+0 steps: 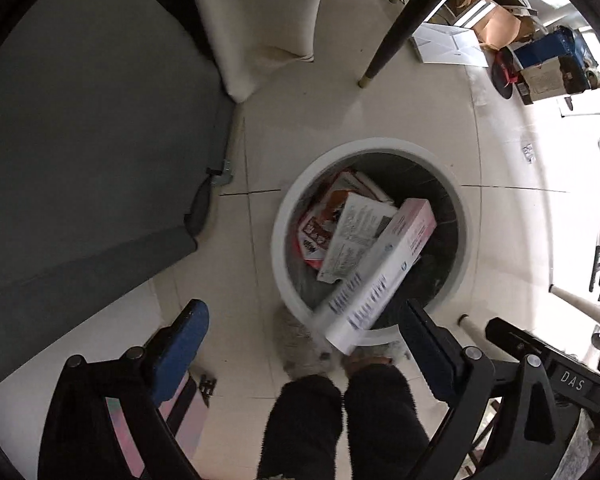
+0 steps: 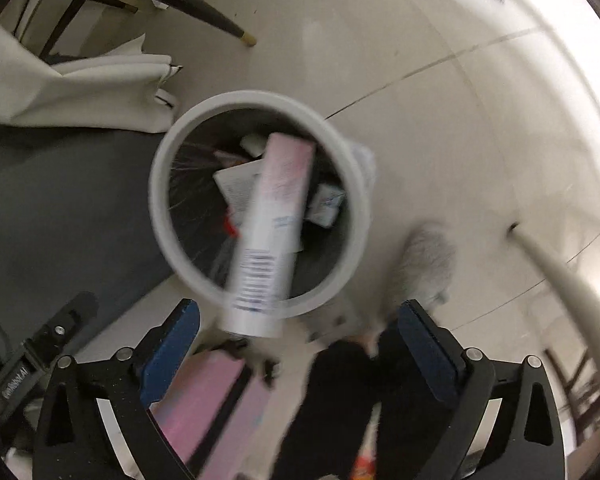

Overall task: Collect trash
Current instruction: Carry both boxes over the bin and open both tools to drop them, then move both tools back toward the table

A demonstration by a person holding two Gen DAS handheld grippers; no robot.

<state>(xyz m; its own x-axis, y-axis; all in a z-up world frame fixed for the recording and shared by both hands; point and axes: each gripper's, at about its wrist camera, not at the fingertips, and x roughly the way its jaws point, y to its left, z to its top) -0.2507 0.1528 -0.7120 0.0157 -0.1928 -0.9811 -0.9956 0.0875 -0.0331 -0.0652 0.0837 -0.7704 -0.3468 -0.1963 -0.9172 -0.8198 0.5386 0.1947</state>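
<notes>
A round white bin (image 1: pixel 278 248) (image 2: pixel 160 200) with a dark liner stands on the tiled floor and holds several flattened cartons and papers (image 1: pixel 356 236). A long pink and white box (image 1: pixel 384 272) (image 2: pixel 272 220) lies tilted and blurred over the bin, its barcode end past the near rim. My left gripper (image 1: pixel 302 312) is open above the bin, and no pad touches the box. My right gripper (image 2: pixel 299 308) is open too, with the box's near end between its fingers but clear of the pads.
A grey mat (image 1: pixel 80 140) lies left of the bin, with a white cloth (image 1: pixel 256 20) and a dark chair leg (image 1: pixel 400 28) beyond. A person's dark trouser legs (image 1: pixel 340 420) and fluffy slippers (image 1: pixel 300 344) stand at the near rim. A pink item (image 2: pixel 212 400) lies on the floor.
</notes>
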